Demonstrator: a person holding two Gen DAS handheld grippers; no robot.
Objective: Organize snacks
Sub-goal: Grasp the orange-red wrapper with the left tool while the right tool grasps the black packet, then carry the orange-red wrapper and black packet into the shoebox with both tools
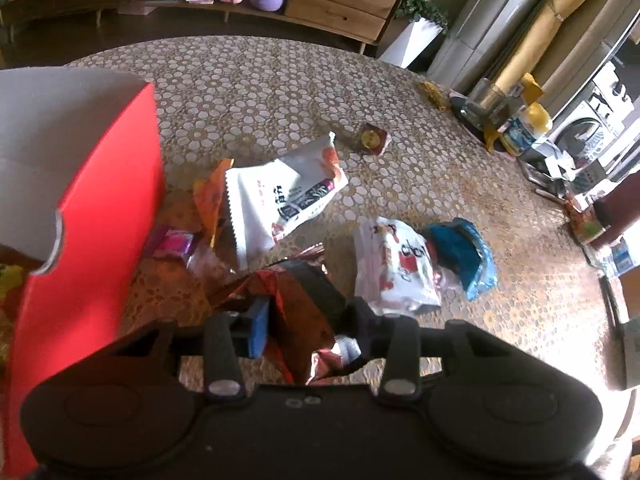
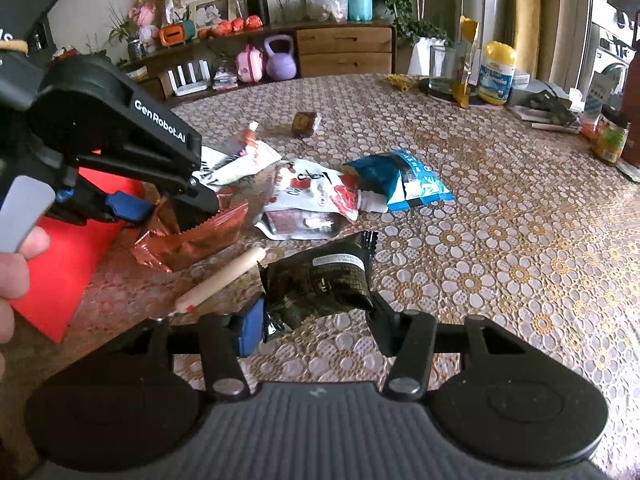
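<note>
Two packets are in grip at once, one per gripper. The left gripper [image 1: 306, 322] is clenched on a crinkled red foil packet [image 1: 288, 300], its blue pad pressing one side and the black finger the other; the right wrist view shows the same packet [image 2: 192, 236] pinched by its serrated top edge, probably because that flat seam gives the firmest hold. The right gripper [image 2: 316, 318] clamps a black snack packet [image 2: 320, 276] by its near end, so the packet sticks out toward twelve o'clock, seemingly just clear of the patterned tablecloth [image 2: 500, 240]. A red box [image 1: 92, 200] stands open at nine o'clock of the left gripper, close by, and looks like the place the snacks are meant to go. A pale sausage stick [image 2: 220, 280] lies on the cloth at ten o'clock of the right gripper, untouched. Farther out, toward twelve and one o'clock, a white packet [image 1: 280, 200], a red-and-white packet [image 1: 396, 272] and a blue packet [image 1: 464, 256] are not yet collected.
</note>
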